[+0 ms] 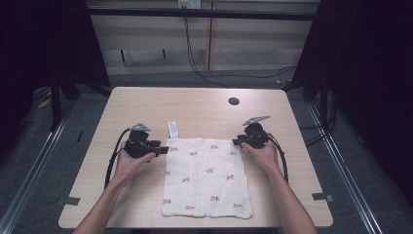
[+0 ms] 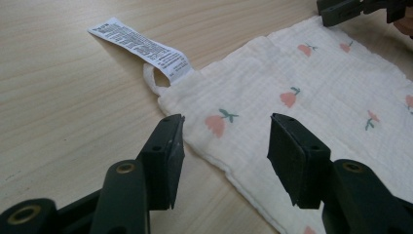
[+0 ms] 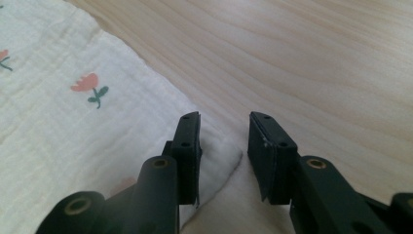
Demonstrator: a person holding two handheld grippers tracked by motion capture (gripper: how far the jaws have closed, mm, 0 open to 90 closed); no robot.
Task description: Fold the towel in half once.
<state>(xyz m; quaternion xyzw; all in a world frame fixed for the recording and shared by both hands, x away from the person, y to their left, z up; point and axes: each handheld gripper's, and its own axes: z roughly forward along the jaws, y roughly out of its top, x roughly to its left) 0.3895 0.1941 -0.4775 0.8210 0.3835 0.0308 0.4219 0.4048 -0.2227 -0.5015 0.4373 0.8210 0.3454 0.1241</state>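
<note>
left gripper (image 2: 221,146) gapes wide over the cloth (image 1: 207,178) corner; right gripper (image 3: 223,146), narrower, straddles its corner; closing shallow could miss the thin fabric

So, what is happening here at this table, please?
A person holds one claw in each hand over a white cloth with small flower prints, lying flat on the wooden table. The left claw is open at the far left corner, near the label. The right claw is open around the far right corner. Nothing is lifted yet.
</note>
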